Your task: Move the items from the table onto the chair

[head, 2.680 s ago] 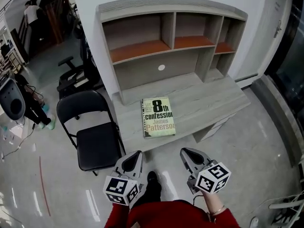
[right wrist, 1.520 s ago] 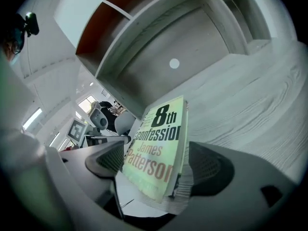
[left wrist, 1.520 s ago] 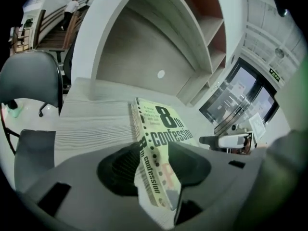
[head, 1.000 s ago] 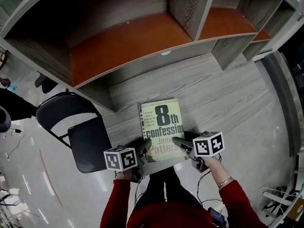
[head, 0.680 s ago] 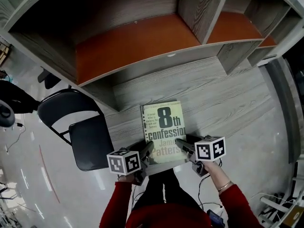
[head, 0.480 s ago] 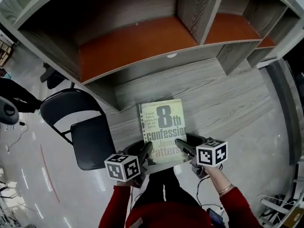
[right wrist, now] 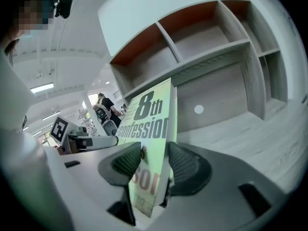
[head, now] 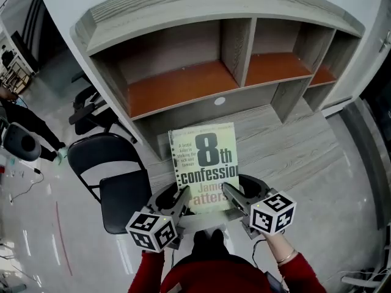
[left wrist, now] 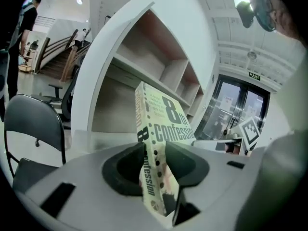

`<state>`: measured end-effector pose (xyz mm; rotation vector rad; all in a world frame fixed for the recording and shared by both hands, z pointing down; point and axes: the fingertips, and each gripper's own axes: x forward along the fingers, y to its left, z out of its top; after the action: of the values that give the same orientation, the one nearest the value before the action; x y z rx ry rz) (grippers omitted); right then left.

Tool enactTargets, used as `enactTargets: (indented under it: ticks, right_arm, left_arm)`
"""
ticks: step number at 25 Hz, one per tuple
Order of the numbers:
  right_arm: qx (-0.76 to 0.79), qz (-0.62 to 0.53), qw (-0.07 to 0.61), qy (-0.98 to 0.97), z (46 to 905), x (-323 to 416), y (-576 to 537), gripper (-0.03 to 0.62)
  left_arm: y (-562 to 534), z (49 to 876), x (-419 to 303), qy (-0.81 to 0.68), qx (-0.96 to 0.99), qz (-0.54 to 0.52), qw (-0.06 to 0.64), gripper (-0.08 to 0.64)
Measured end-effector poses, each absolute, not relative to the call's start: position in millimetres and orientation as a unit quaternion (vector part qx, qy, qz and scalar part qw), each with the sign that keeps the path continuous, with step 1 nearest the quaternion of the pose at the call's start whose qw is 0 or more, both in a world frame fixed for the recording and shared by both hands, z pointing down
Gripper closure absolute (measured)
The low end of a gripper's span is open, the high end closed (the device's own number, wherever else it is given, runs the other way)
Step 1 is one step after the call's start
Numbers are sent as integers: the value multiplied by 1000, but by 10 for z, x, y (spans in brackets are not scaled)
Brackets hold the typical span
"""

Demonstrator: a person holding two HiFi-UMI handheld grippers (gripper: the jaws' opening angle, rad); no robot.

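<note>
A pale green paperback, the "8th confession" book (head: pixel 204 160), hangs above the grey desk (head: pixel 293 154), tilted with its cover toward me. My left gripper (head: pixel 181 198) is shut on its lower left corner and spine, seen close in the left gripper view on the book (left wrist: pixel 161 124). My right gripper (head: pixel 229 194) is shut on the lower right corner of the book (right wrist: pixel 147 121). Both pairs of jaws have just been closing, with the book between them. The black folding chair (head: pixel 122 191) stands left of the desk, its seat bare.
A hutch with orange-brown shelves (head: pixel 183 84) rises at the back of the desk. Office chairs (head: pixel 85 105) and a person (head: pixel 24 124) are on the glossy floor at far left. A glass door (left wrist: pixel 240 107) shows in the left gripper view.
The book lay flat on the desk with both grippers at its near edge. Both grippers have now risen together with the book, and it is off the desktop.
</note>
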<state>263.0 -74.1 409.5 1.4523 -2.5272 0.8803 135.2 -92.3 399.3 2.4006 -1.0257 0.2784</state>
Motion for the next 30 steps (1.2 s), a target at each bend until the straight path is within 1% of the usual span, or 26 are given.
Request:
enactTargets:
  ticks: [6, 11, 13, 18, 22, 30]
  right_arm:
    - [451, 267, 40, -851, 3831, 2583, -688, 403]
    - [406, 257, 37, -876, 3733, 2471, -699, 403]
    - [382, 254, 38, -888, 3716, 2172, -732, 403]
    - [309, 259, 55, -913, 3647, 1119, -765, 403]
    - [282, 258, 75, -921, 3704, 520, -740, 403]
    - [307, 282, 78, -906, 3916, -739, -715, 403]
  left_arm:
    - [-782, 3705, 1294, -416, 876, 82, 228, 413]
    - [-670, 3598, 1172, -463, 855, 70, 222, 413]
    - [-638, 3572, 876, -488, 842, 66, 219, 413]
    - [-472, 3469, -146, -560, 797, 55, 220, 414]
    - [-353, 3544, -722, -588, 775, 44, 226, 414]
    - [-397, 3782, -2010, -565, 785, 40, 252, 416]
